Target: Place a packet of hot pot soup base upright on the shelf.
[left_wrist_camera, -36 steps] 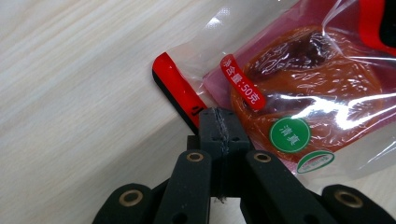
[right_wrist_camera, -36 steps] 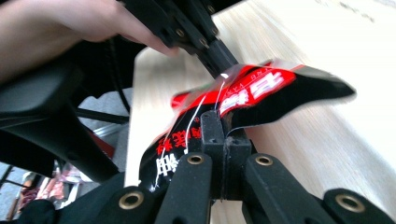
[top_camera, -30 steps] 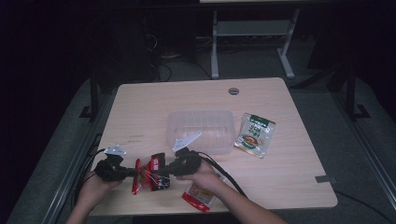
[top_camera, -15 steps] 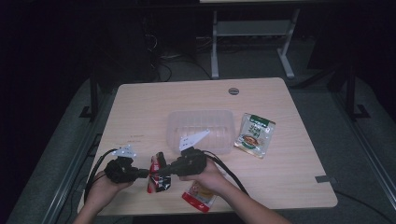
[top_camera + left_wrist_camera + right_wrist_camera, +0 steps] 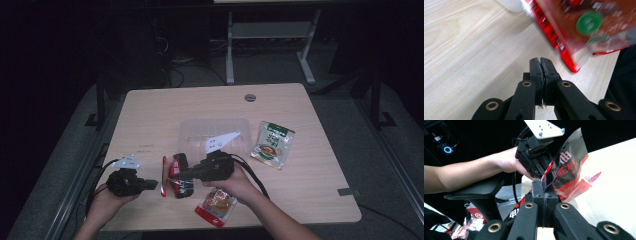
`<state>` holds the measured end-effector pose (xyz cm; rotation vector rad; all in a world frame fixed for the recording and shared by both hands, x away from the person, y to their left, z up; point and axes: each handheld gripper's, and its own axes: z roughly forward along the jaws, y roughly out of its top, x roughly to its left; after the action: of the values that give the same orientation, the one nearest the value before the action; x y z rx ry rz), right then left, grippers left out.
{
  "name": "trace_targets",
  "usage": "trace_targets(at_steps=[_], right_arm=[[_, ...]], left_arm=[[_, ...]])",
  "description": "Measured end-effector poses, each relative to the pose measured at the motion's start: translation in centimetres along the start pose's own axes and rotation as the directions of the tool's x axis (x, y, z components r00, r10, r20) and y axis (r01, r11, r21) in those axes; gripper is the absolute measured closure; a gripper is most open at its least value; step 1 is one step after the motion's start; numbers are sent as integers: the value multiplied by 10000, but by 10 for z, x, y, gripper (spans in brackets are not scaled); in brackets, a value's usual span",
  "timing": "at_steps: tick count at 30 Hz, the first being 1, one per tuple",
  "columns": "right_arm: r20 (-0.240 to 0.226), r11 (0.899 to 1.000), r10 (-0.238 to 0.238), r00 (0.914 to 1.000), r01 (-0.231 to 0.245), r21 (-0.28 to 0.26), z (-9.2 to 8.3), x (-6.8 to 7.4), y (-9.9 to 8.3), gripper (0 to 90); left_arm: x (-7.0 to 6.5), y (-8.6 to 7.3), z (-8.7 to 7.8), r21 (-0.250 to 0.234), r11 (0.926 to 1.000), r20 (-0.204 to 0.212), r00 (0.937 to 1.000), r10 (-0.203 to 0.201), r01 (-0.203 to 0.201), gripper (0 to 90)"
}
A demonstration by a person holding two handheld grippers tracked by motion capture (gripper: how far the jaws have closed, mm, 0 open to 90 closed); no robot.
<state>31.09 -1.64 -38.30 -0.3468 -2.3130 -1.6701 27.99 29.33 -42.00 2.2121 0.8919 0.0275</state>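
Right gripper (image 5: 543, 185) jaws clamped on edge of red-and-black packet (image 5: 566, 167), packet raised above near-left table (image 5: 150, 115), left gripper (image 5: 540, 62) jaws closed with nothing between them, just left of packet, clear tray (image 5: 200, 131) behind, green pouch (image 5: 273, 144) far right, red pouch (image 5: 216, 205) near edge

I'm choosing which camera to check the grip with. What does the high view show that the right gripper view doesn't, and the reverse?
High view, not the other: the clear plastic container, a green-topped packet right of it, and a red packet at the table's near edge. Right gripper view, not the other: up close, the right gripper with its jaws shut on the edge of the red-and-black packet. Both: that packet, the left gripper beside it, and the wooden table.
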Motion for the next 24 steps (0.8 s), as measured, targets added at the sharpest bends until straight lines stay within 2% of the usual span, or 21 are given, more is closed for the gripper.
trace_targets(at_steps=[6,9,13,15,16,18,24], right_arm=[[369,9998,-115,9993,121,-164,-22,3,10,900],[542,9995,-134,9984,149,-272,-32,2,13,900],[903,9985,-324,9954,362,-412,-50,-2,17,900],[942,9984,-288,9951,333,-465,-53,-2,18,900],[1022,9974,-323,9942,386,-604,-60,-4,20,900],[1070,9975,-314,9938,379,-592,-62,-5,21,900],[1399,9958,-201,9900,322,-853,-73,-13,24,900]], left_arm=[[4,-3,-2,104,9999,-217,9997,-83,86,847],[6,-4,-2,177,9998,-388,9992,56,-49,829],[9,-6,-2,151,9999,-648,9979,65,-56,733],[10,-7,-2,147,9999,-687,9976,-25,35,719],[11,-7,-2,92,10000,-773,9970,42,-35,676],[11,-7,-2,105,9999,-832,9965,75,-66,663],[12,-8,0,146,9998,-1278,9917,121,-104,519]])
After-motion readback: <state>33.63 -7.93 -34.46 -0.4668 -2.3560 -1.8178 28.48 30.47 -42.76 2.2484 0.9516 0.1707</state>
